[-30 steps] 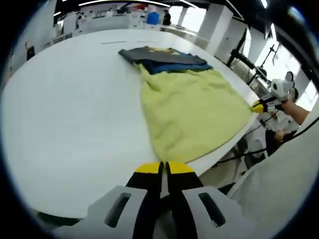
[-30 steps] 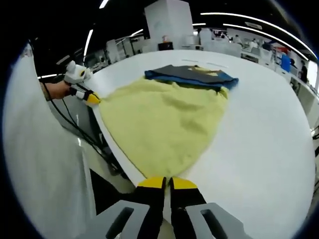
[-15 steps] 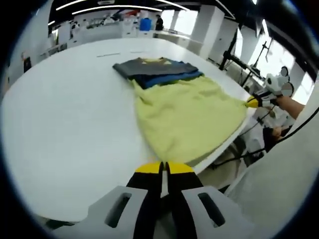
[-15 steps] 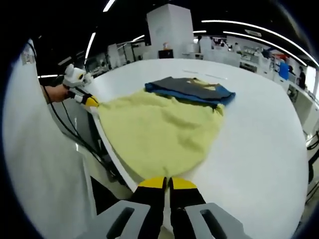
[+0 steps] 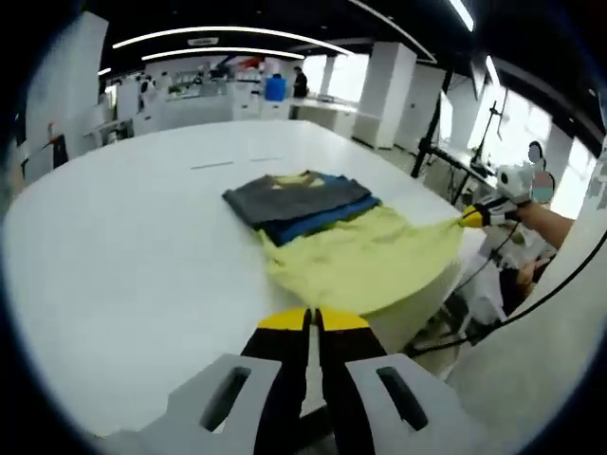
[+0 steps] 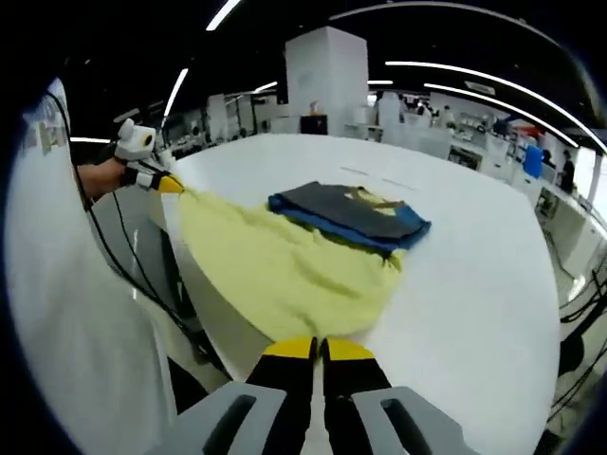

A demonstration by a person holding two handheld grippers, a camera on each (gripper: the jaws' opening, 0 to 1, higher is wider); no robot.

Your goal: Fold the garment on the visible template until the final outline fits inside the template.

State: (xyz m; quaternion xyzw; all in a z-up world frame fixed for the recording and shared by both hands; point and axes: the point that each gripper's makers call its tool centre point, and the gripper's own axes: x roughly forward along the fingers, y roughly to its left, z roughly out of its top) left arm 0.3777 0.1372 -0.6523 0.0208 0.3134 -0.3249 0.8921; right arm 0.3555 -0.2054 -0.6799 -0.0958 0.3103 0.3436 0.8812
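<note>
A yellow garment (image 5: pixel 365 265) lies on the round white table (image 5: pixel 133 265), its far end against a folded stack of grey and blue clothes (image 5: pixel 299 201). My left gripper (image 5: pixel 313 322) is shut on one near corner of the yellow hem. My right gripper (image 5: pixel 474 216) comes in from the right, shut on the other corner. In the right gripper view the same yellow garment (image 6: pixel 275 270) stretches from my right gripper (image 6: pixel 318 346) to my left gripper (image 6: pixel 163 182) at the left. The hem hangs taut between them above the table's edge, and the folded stack (image 6: pixel 351 213) lies beyond.
Faint short grey lines (image 5: pixel 213 166) mark the tabletop behind the stack. The table's edge (image 6: pixel 204 313) runs just under the lifted hem. A person's hand (image 5: pixel 531 204) and cables are at the right. Desks and pillars stand far behind.
Both grippers have risen with the yellow hem. The near part of the garment has come up off the table and now covers less of it. The folded stack has not moved.
</note>
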